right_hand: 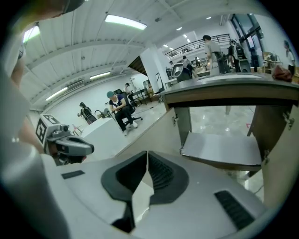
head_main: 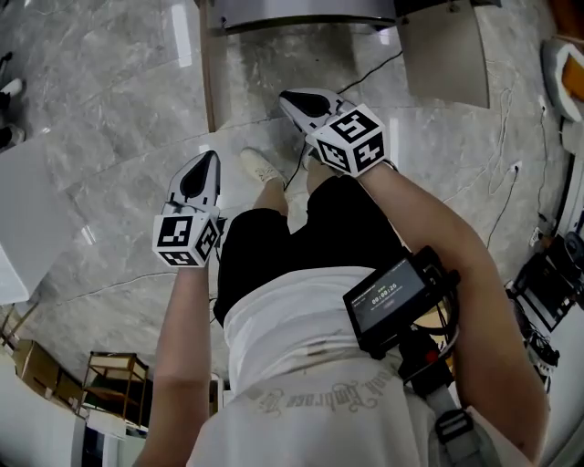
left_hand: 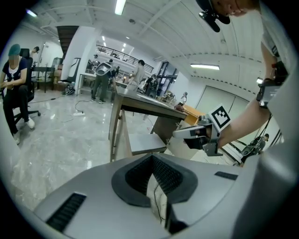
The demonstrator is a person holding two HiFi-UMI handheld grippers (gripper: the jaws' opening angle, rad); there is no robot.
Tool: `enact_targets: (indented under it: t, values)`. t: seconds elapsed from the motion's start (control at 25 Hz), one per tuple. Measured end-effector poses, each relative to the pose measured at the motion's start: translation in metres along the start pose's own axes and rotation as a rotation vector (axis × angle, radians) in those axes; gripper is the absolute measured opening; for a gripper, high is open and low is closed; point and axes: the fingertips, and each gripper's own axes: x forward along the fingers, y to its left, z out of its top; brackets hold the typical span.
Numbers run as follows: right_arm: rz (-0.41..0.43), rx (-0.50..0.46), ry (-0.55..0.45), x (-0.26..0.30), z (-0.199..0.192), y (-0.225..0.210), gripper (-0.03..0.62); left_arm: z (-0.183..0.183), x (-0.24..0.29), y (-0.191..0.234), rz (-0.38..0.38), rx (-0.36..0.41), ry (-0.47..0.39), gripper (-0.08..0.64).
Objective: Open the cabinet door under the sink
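Since both pairs of jaws are closed on nothing, the left gripper (head_main: 208, 162) and right gripper (head_main: 290, 98) probably need only draw back without clipping the left cabinet door (head_main: 207, 82) or right cabinet door (head_main: 447, 55), both seemingly swung wide already beneath the sink (head_main: 301, 11).

The grey-topped sink cabinet (head_main: 301, 11) stands at the far end of the scene. Both of its beige flat-panel doors stand open, swung out toward the near side. The left door (head_main: 208, 77) shows almost edge-on from above, upright on its hinges. The right door (head_main: 447, 55) is angled outward to the right. Between them the inside lies exposed, with a flat grey shelf (right_hand: 224, 147) spanning it partway up.
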Motion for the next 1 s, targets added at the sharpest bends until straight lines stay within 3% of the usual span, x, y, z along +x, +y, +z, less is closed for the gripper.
enact_targets:
  t: [0.32, 0.56, 0.72, 1.0]
  values:
    - [-0.069, 0.046, -0.043, -0.046, 0.009, -0.019, 0.014, -0.004, 0.009, 0.007, -0.039, 0.042, 0.047, 0.009]
    - [-0.058, 0.023, -0.159, -0.144, 0.059, -0.037, 0.014, 0.062, 0.011, -0.066, -0.035, 0.119, 0.015, 0.009]
    - [-0.057, 0.011, -0.215, -0.183, 0.087, -0.052, 0.014, 0.101, 0.015, -0.091, -0.006, 0.125, -0.011, 0.009]
    - [-0.008, -0.029, -0.34, -0.249, 0.14, -0.074, 0.014, 0.153, 0.028, -0.162, -0.007, 0.218, -0.042, 0.009]
